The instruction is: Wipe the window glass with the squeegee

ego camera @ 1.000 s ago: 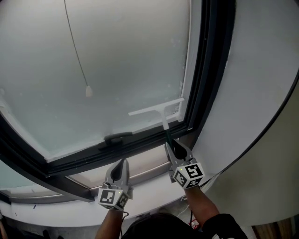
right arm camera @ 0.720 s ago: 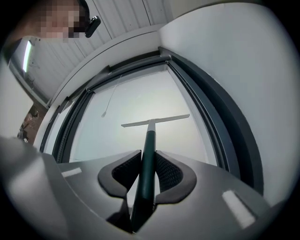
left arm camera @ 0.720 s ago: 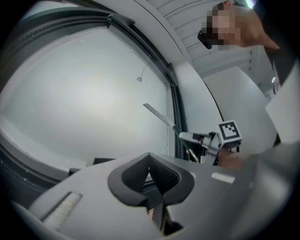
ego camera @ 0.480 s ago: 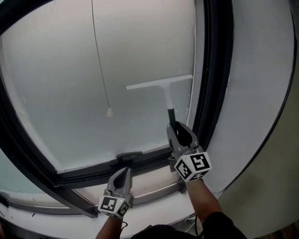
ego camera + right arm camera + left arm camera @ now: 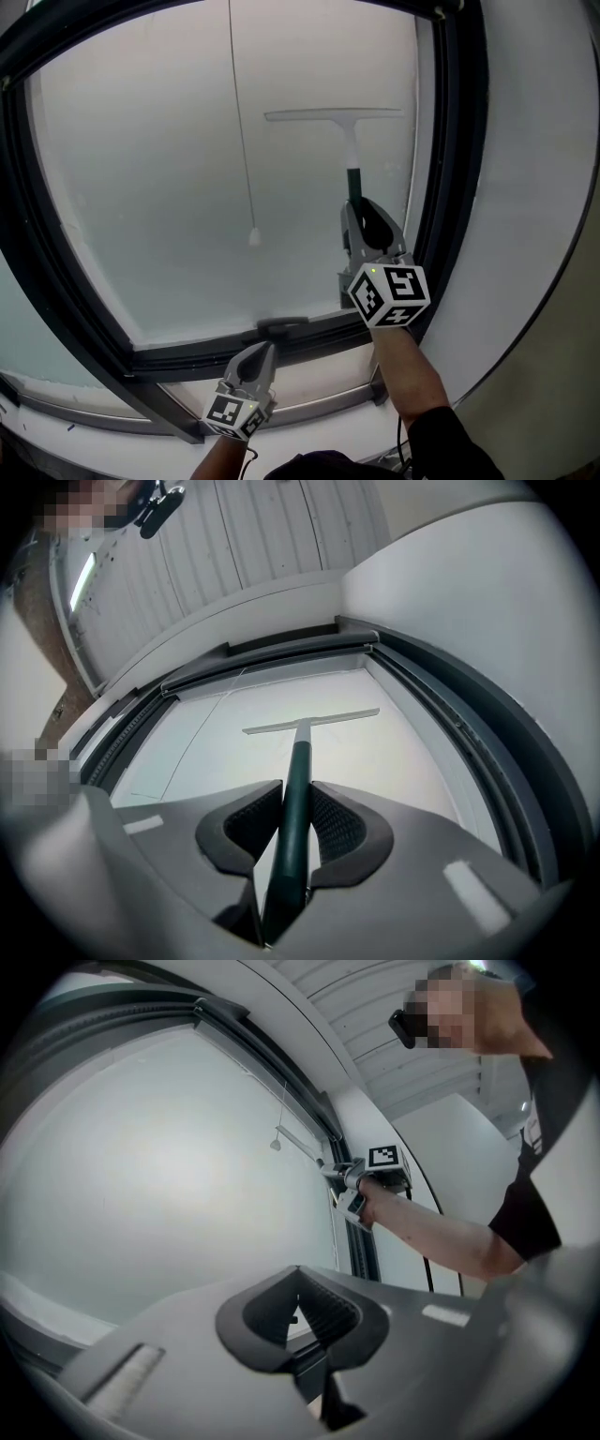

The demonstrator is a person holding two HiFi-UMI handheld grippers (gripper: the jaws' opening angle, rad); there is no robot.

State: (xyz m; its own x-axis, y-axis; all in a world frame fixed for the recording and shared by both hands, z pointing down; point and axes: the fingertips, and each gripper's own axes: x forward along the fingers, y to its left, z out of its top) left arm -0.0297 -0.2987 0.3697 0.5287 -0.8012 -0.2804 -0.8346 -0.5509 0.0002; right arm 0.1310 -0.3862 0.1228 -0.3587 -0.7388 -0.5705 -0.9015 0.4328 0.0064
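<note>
- Pointing up the window glass (image 5: pixel 141 187), the squeegee (image 5: pixel 351 141) stands vertical, blade level on top.
- Right gripper (image 5: pixel 364 217) clamps its handle.
- Left gripper (image 5: pixel 260 358): jaws together, empty.

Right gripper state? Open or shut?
Shut on the squeegee: the right gripper clamps its dark handle, a jaw pressed on each side.

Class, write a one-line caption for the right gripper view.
The right gripper grips the squeegee, blade against the window glass.
</note>
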